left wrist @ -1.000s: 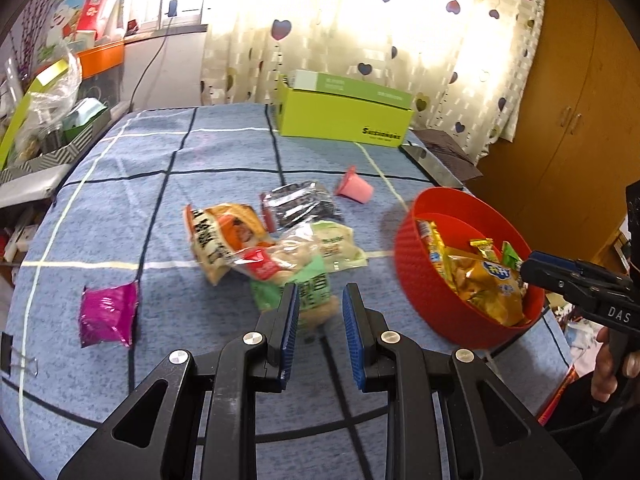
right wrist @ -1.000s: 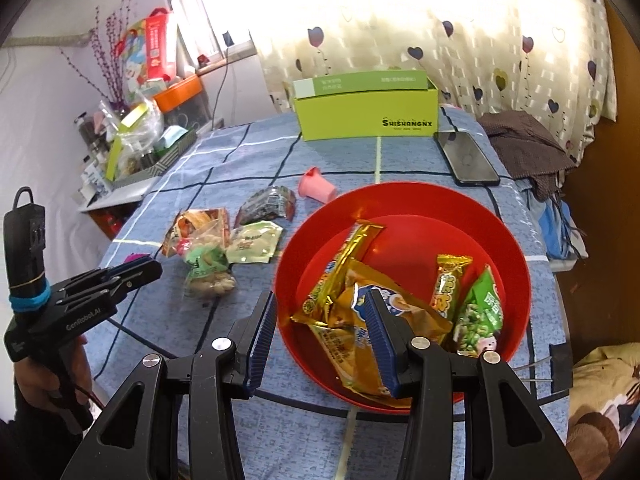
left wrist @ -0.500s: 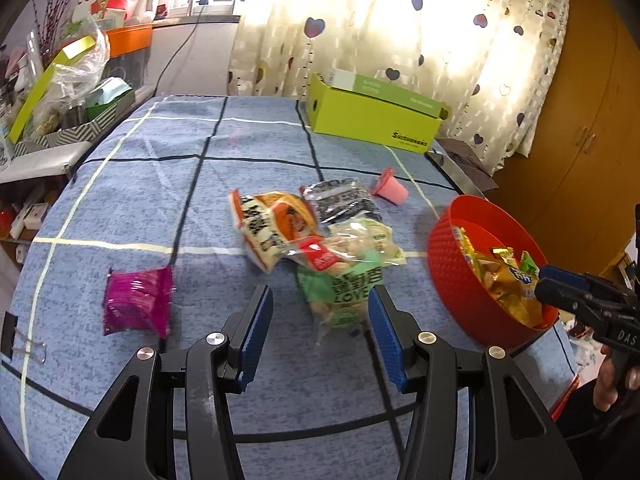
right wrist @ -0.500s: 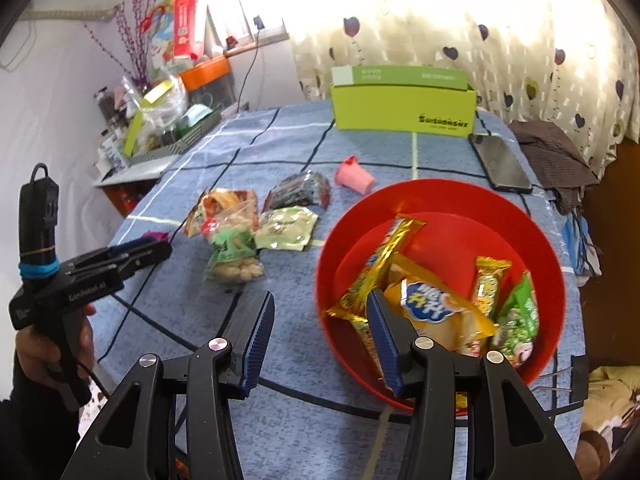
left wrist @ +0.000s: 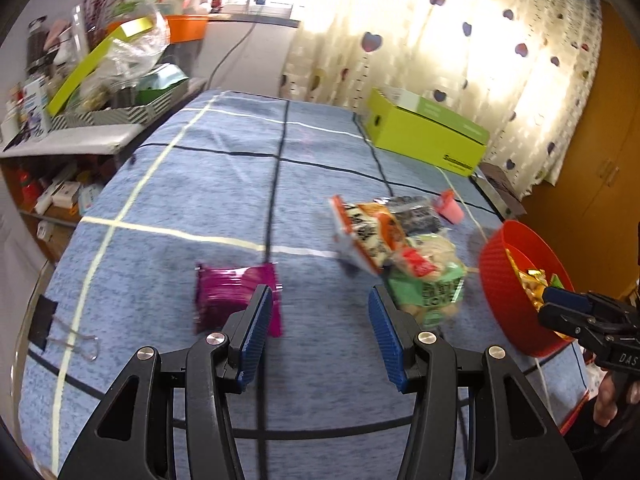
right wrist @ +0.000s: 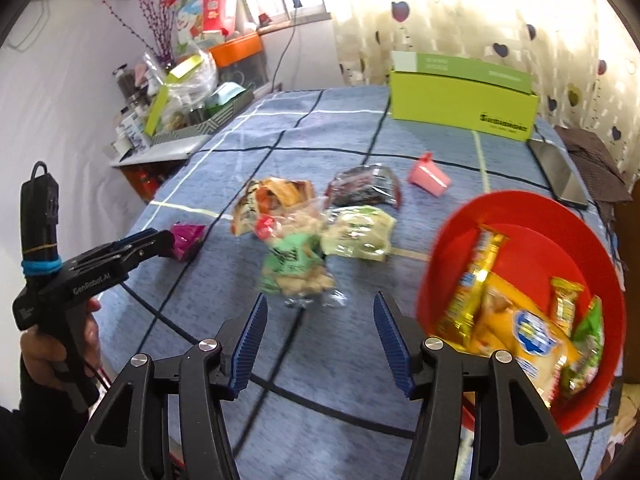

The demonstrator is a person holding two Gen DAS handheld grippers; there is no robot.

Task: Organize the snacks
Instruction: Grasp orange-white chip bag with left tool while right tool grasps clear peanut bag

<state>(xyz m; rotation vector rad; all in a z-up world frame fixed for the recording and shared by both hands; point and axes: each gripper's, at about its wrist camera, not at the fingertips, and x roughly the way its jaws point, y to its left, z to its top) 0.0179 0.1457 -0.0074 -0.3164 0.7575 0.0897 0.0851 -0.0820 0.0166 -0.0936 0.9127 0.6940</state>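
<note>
A red bowl [right wrist: 580, 216] at the right holds several snack packs, one of them a yellow bag [right wrist: 520, 328]. A pile of loose snacks lies mid-table: a green pack [right wrist: 292, 268], an orange pack [right wrist: 276, 200], a pale green pack [right wrist: 356, 232] and a dark pack [right wrist: 364, 192]. A magenta pack [left wrist: 232, 296] lies apart to the left. My left gripper [left wrist: 320, 312] stands open and empty, its left finger over the magenta pack's edge. My right gripper [right wrist: 320, 320] is empty, its jaws opening, just short of the green pack.
A lime-green box [right wrist: 460, 96] stands at the far side, a pink cup [right wrist: 428, 178] on its side before it, a phone [right wrist: 560, 176] at the right edge. A binder clip [left wrist: 60, 332] lies at the near left. Cluttered shelves [left wrist: 80, 92] stand beyond the left edge.
Both grippers swung left: the left from the snack pile toward the magenta pack, opening wide; the right from over the red bowl to in front of the green pack, jaws widening.
</note>
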